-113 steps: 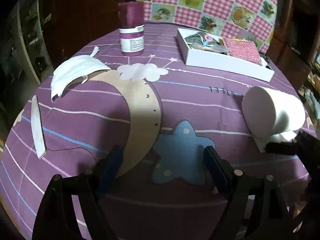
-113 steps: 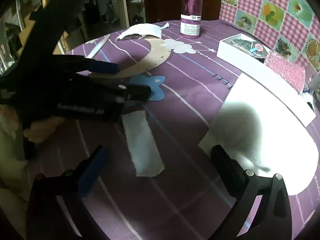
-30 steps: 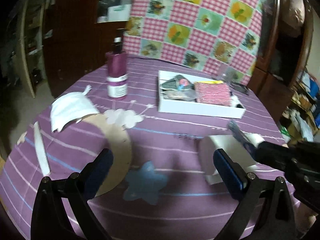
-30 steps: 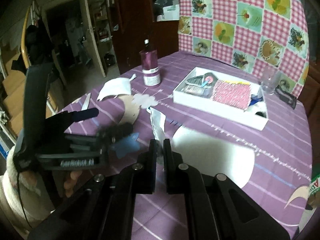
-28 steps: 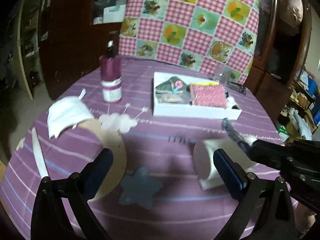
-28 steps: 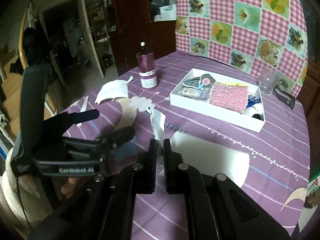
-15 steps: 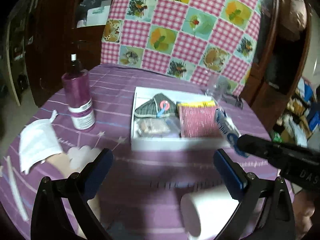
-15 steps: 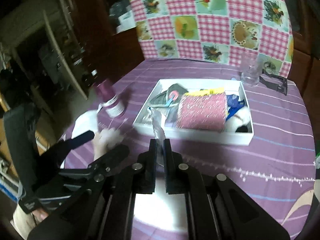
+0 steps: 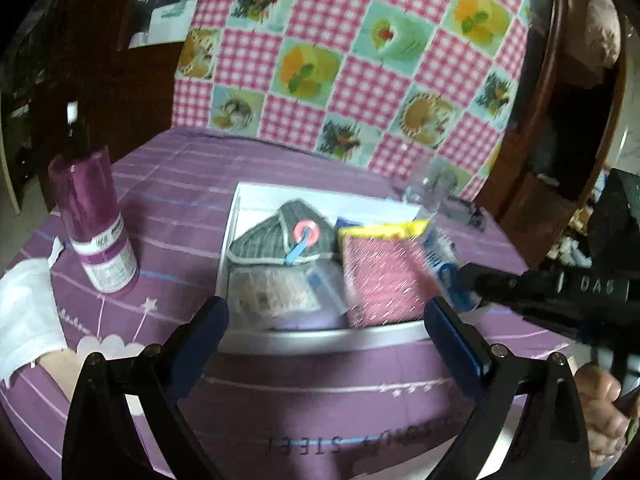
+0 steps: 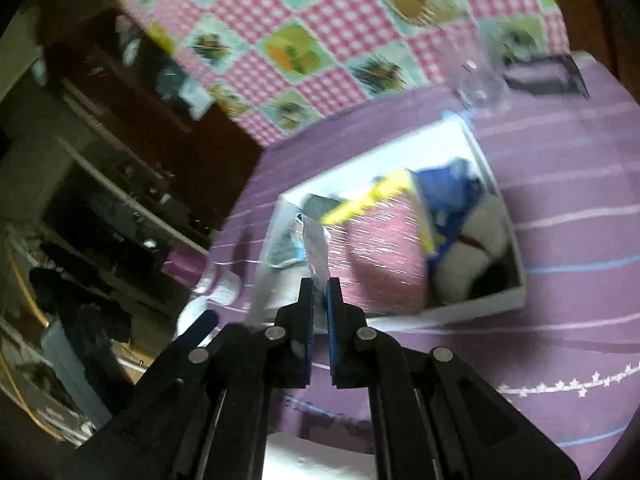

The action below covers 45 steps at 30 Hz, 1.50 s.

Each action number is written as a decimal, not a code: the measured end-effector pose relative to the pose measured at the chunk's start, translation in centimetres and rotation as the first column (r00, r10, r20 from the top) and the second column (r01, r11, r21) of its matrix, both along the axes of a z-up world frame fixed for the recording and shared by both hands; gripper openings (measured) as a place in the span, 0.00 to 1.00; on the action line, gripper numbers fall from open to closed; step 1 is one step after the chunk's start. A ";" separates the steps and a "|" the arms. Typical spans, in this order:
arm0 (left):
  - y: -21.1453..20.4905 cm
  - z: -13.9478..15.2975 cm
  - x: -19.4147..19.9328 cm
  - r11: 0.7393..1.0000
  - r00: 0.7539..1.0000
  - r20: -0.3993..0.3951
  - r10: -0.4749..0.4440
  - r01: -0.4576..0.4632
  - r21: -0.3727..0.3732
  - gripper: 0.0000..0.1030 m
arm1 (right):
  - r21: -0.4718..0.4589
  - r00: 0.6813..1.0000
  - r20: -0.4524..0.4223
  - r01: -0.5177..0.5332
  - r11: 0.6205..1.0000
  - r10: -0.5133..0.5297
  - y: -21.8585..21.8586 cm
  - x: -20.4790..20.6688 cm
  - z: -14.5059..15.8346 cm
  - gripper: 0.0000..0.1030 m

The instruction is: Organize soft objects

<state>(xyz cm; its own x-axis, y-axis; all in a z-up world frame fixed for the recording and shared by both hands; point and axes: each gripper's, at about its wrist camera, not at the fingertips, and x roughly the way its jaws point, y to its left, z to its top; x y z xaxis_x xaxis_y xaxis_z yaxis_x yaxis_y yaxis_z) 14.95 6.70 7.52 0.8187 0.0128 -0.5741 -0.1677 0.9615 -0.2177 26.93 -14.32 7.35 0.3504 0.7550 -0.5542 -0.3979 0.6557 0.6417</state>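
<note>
A white box (image 9: pixel 320 340) on the purple tablecloth holds a grey striped pouch (image 9: pixel 280 236), a pink sparkly pad (image 9: pixel 384 276) with a yellow edge, and other soft items. My left gripper (image 9: pixel 326 316) is open and empty, just in front of the box's near wall. My right gripper (image 10: pixel 319 280) is shut on a thin white strip (image 10: pixel 316 246) and holds it above the box (image 10: pixel 480 304); it also shows at the right of the left wrist view (image 9: pixel 452 276), over the box's right end. A blue cloth (image 10: pixel 448 196) and a white soft thing (image 10: pixel 472 252) lie in the box's right end.
A purple bottle (image 9: pixel 94 220) stands left of the box. A white face mask (image 9: pixel 24 316) lies at the left table edge. A clear glass (image 10: pixel 480 84) stands behind the box. A checked pink chair back (image 9: pixel 352 60) rises behind the table.
Both grippers have moved forward to the white box. The right gripper, still shut on the white strip, has tilted and now hangs over the box. The white roll has dropped out of view.
</note>
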 end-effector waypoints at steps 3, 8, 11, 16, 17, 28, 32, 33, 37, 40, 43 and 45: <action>0.2 -1.3 0.1 1.000 1.000 -0.029 0.002 -0.002 -0.003 0.96 | -0.045 1.000 -0.002 0.023 0.999 -0.023 0.5 0.3 -0.9 0.07; -0.5 -2.2 0.2 0.999 0.999 -0.033 -0.006 0.008 0.047 0.96 | -0.025 0.996 -0.077 0.037 0.999 -0.039 0.2 1.6 -2.2 0.07; -1.0 -2.7 0.5 0.996 0.999 -0.039 -0.012 0.016 0.085 0.96 | 0.003 0.986 -0.159 0.049 0.999 -0.048 -0.5 2.5 -3.4 0.07; -1.5 -3.4 0.8 0.994 0.998 -0.061 -0.028 0.034 0.106 0.96 | 0.003 0.983 -0.182 0.033 0.999 -0.032 -0.2 2.4 -3.8 0.07; -1.6 -3.5 0.8 0.993 0.998 -0.061 -0.028 0.035 0.112 0.96 | -0.007 0.986 -0.162 0.029 1.000 -0.029 -0.1 2.2 -3.5 0.07; -1.3 -3.8 1.1 0.996 0.997 -0.080 -0.013 0.020 0.084 0.96 | -0.050 0.987 -0.138 0.071 0.996 -0.078 -0.1 2.1 -3.3 0.07; -1.2 -3.8 1.1 0.997 0.997 -0.081 -0.011 0.017 0.077 0.96 | -0.074 0.989 -0.079 0.121 0.990 -0.127 -0.4 1.6 -2.5 0.07; -1.2 -3.8 1.1 0.997 0.997 -0.083 -0.009 0.015 0.072 0.96 | -0.079 0.990 -0.068 0.116 0.990 -0.121 -0.3 1.5 -2.3 0.07; -1.0 -3.8 1.1 0.998 0.996 -0.084 -0.006 0.011 0.055 0.96 | -0.095 0.992 -0.074 0.092 0.991 -0.099 0.2 1.5 -2.4 0.07; -0.9 -3.8 1.0 0.999 0.996 -0.084 -0.003 0.008 0.054 0.96 | -0.069 0.990 -0.071 0.113 0.991 -0.118 -0.1 1.2 -2.3 0.07; -0.8 -3.6 1.0 0.999 0.997 -0.079 -0.001 0.005 0.047 0.96 | -0.097 0.989 -0.034 0.142 0.985 -0.146 -0.2 0.8 -1.6 0.07; -0.8 -3.5 0.9 0.999 0.997 -0.074 0.003 0.000 0.046 0.96 | -0.135 0.989 -0.004 0.147 0.980 -0.149 0.0 0.5 -1.0 0.07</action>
<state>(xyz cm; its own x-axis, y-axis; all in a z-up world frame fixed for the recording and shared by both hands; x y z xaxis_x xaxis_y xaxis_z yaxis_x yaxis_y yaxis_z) 15.89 5.93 4.06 0.7737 0.0416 -0.6322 -0.1831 0.9699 -0.1602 27.45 -14.33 6.31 0.4442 0.6137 -0.6527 -0.2812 0.7872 0.5489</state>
